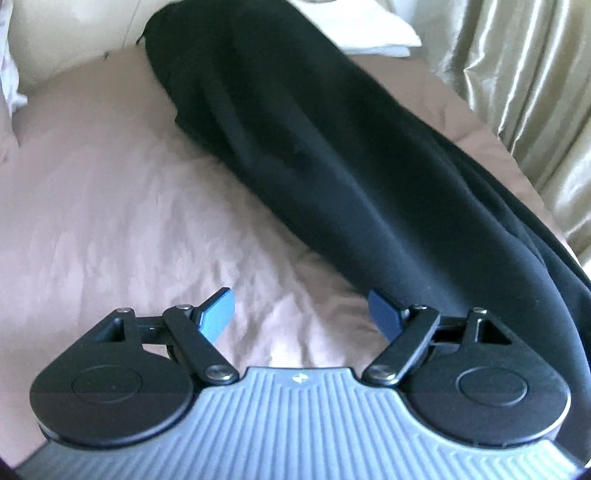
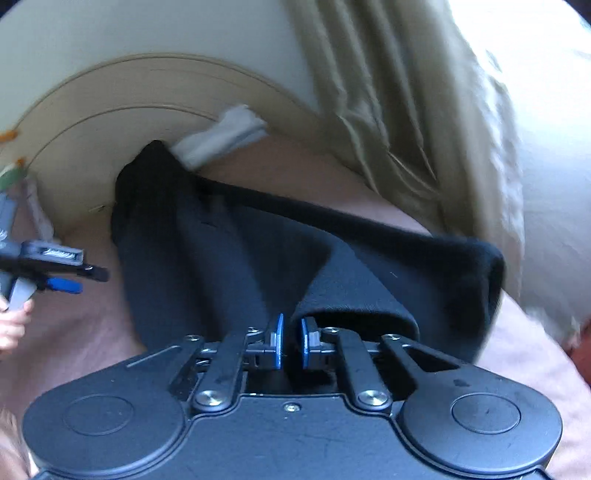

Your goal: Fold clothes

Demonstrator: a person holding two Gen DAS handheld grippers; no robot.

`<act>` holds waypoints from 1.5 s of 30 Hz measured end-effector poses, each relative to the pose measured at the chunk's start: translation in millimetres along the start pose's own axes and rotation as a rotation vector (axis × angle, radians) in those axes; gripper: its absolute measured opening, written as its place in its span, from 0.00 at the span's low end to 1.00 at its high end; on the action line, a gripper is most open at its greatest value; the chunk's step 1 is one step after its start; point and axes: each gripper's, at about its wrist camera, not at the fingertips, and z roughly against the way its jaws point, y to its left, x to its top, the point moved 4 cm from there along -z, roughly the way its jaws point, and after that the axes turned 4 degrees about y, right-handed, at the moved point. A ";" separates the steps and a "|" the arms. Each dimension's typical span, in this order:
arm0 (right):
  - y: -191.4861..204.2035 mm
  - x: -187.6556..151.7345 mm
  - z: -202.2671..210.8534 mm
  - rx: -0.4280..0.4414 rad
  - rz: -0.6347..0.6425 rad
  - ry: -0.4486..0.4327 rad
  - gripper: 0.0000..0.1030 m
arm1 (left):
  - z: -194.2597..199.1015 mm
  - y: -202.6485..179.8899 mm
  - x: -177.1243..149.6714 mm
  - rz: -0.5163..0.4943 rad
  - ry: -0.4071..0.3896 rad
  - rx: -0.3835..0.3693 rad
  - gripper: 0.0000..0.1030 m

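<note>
A long black garment (image 1: 332, 155) lies stretched across the pinkish-beige bed sheet (image 1: 110, 221), running from the far end toward the near right. My left gripper (image 1: 301, 314) hovers open above the sheet, its right blue pad (image 1: 384, 314) at the garment's near edge, with nothing between the fingers. In the right wrist view the black garment (image 2: 229, 258) rises in a fold to my right gripper (image 2: 292, 341), whose blue pads stand close together with dark cloth pinched between them. The left gripper (image 2: 62, 284) and a hand (image 2: 11, 325) show at the left edge.
A pale green curtain (image 1: 517, 92) hangs along the bed's right side. A white pillow (image 1: 369, 26) lies at the far end behind the garment, also seen as white cloth (image 2: 221, 136). A cream wall or headboard (image 2: 147, 110) closes the far side. Bare sheet spreads left of the garment.
</note>
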 end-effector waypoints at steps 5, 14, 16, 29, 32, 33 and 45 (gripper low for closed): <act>-9.3 7.5 -10.0 -0.114 -0.033 -0.020 0.04 | 3.2 0.1 -2.2 0.051 -0.016 -0.097 0.77; -65.5 53.1 28.4 -0.198 -0.216 -0.084 0.02 | 11.5 -9.3 6.8 0.005 -0.074 -0.097 0.80; -86.1 54.4 13.7 -0.260 -0.250 -0.006 0.02 | 0.4 -15.0 2.6 -0.008 -0.023 -0.092 0.80; -88.8 52.9 5.3 -0.541 -0.075 -0.062 0.00 | -12.0 -18.5 1.3 -0.037 0.009 -0.044 0.80; -107.6 45.8 -0.2 -0.490 -0.236 0.029 0.08 | -9.8 -29.2 1.1 -0.093 -0.003 -0.013 0.80; -113.2 45.8 8.8 -0.523 -0.278 0.025 0.23 | -11.5 -30.3 1.5 -0.096 0.001 -0.006 0.80; -116.0 -22.2 92.5 -0.005 -0.567 0.174 0.59 | -32.1 -27.0 -1.7 -0.038 0.080 -0.078 0.80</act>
